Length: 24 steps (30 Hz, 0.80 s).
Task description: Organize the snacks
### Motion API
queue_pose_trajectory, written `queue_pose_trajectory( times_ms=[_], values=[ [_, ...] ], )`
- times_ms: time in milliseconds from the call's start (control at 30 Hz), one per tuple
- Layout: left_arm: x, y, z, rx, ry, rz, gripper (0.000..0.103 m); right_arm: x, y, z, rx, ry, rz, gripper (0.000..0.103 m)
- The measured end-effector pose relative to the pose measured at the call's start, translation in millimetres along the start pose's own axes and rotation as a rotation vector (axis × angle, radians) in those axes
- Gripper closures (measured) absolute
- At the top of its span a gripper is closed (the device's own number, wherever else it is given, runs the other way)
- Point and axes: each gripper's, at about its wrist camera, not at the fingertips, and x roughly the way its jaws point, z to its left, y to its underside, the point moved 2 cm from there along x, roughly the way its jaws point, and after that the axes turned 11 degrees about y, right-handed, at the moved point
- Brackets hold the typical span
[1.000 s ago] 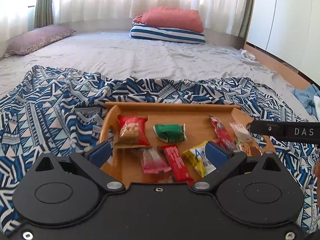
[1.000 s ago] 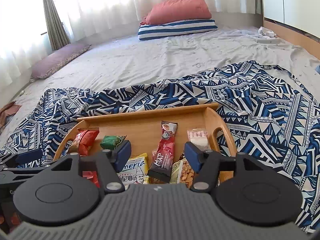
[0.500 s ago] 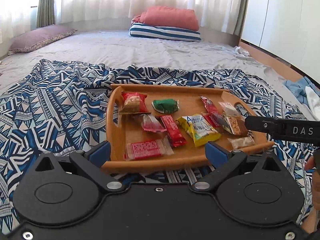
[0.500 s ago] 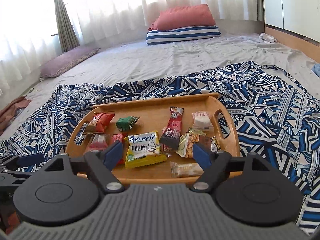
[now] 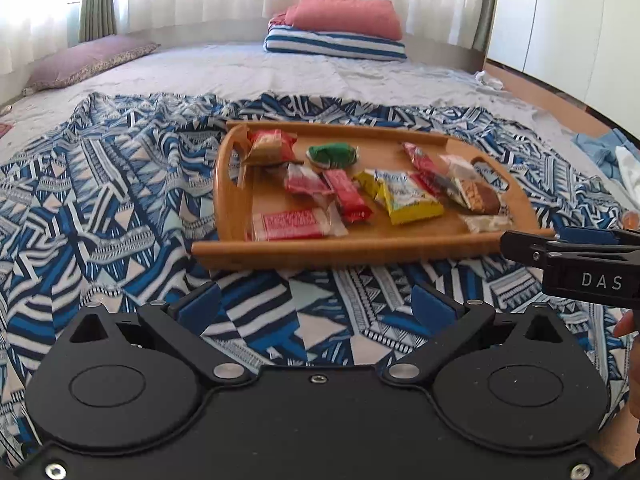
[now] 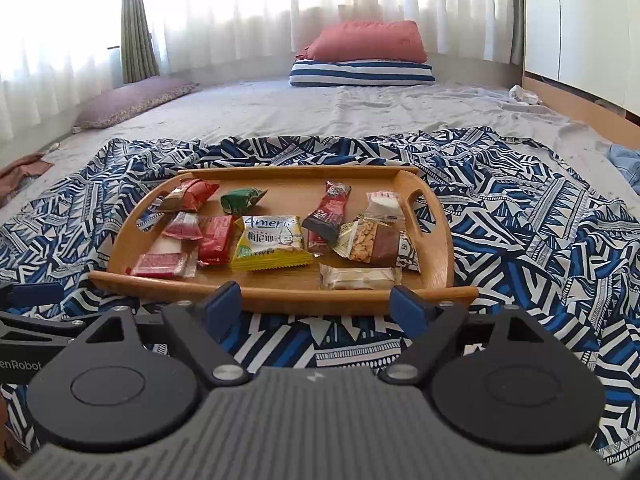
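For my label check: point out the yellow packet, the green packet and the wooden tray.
yellow packet (image 6: 272, 246): right wrist view, middle of its printed front.
green packet (image 6: 239, 200): right wrist view, middle of the wrapper.
wooden tray (image 6: 280, 302): right wrist view, bare near rim.

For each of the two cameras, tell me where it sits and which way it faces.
Left wrist: on the left gripper, looking forward and down at the wooden tray of snacks; its open jaws, the right gripper and a fingertip at the right edge show.
Right wrist: on the right gripper, facing the tray; open jaws, left gripper show.
Shared: tray, yellow packet, patterned blanket, pillows.
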Motion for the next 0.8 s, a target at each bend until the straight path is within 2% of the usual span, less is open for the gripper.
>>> queue_pose_trajectory(
  times_ms=[233, 467, 633, 800],
  values=[
    [21, 17, 9, -0.032, -0.024, 0.029, 0.002, 16, 26, -4, 0.014, 0.023, 0.042, 0.012],
    [35, 24, 7, 0.025, -0.077, 0.022, 0.001, 35, 47, 0, -0.02, 0.056, 0.043, 0.011],
    [45, 25, 4, 0.051, -0.103, 0.013, 0.0, 41, 51, 1, -0.02, 0.06, 0.04, 0.002],
    [51, 24, 5, 0.048, -0.108, 0.022, 0.0, 45, 56, 1, -0.009, 0.064, 0.029, 0.0]
  ],
)
